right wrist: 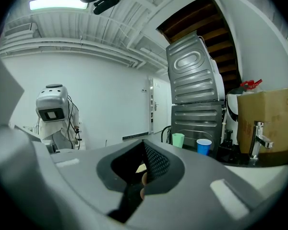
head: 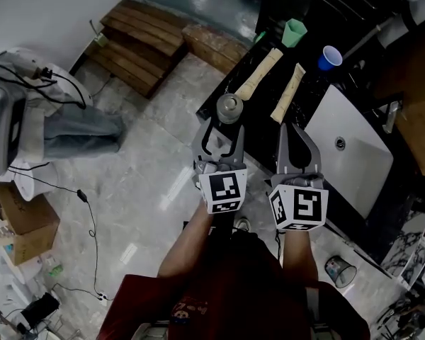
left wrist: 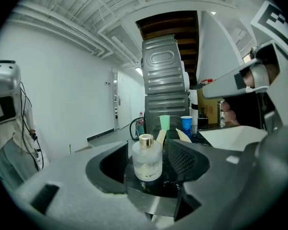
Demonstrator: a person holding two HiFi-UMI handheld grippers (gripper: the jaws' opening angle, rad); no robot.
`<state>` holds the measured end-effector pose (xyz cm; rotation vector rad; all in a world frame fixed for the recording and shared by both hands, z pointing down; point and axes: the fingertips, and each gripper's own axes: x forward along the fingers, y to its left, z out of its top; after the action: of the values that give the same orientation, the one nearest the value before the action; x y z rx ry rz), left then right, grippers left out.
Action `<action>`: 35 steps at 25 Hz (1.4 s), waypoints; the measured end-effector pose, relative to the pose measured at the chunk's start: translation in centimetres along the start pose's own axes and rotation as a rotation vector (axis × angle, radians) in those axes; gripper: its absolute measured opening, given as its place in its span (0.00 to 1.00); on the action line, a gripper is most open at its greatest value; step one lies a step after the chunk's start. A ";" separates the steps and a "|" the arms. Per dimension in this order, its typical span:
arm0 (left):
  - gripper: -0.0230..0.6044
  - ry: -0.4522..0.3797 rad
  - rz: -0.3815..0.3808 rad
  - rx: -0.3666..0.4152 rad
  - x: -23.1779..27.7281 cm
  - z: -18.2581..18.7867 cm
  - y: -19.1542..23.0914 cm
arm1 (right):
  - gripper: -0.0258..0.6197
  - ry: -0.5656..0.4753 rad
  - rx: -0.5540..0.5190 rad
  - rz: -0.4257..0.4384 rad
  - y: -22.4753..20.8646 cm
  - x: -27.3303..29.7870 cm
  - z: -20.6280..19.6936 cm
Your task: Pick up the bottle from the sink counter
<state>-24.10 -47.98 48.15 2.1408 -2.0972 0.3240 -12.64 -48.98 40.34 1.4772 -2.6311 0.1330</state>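
Note:
A small frosted bottle [head: 229,108] with a metal cap stands upright at the near corner of the black sink counter [head: 251,119]. In the left gripper view the bottle [left wrist: 147,161] sits between the two jaws, and a gap shows on each side of it. My left gripper [head: 228,123] is open around it, and its pads do not press on the glass. My right gripper [head: 297,142] hovers beside it over the counter, just left of the sink, with its fingertips [right wrist: 145,147] together and nothing held.
Two long cream packets [head: 258,74] [head: 288,93], a green cup [head: 294,32] and a blue cup [head: 329,57] lie further along the counter. The white sink [head: 354,154] and its faucet [head: 391,115] are to the right. Wooden steps [head: 145,41] and a cardboard box [head: 21,222] stand on the floor to the left.

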 end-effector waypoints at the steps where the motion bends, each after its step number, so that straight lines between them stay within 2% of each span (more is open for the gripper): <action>1: 0.46 0.006 -0.004 0.002 0.3 -0.3 0.0 | 0.04 0.005 -0.002 -0.003 -0.1 0.1 -0.1; 11: 0.64 0.066 -0.034 0.013 3.7 -2.4 0.0 | 0.04 0.035 -0.007 -0.043 -1.0 1.5 -0.6; 14: 0.66 0.075 -0.039 0.015 4.6 -2.9 0.0 | 0.04 0.042 -0.007 -0.054 -1.5 2.0 -0.7; 35: 0.68 0.142 -0.091 0.060 8.9 -5.1 -0.3 | 0.04 0.049 -0.015 -0.116 -3.7 3.4 -0.2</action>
<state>-23.97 -55.40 55.24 2.1678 -1.9308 0.5185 -11.21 -53.78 41.16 1.5962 -2.4955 0.1365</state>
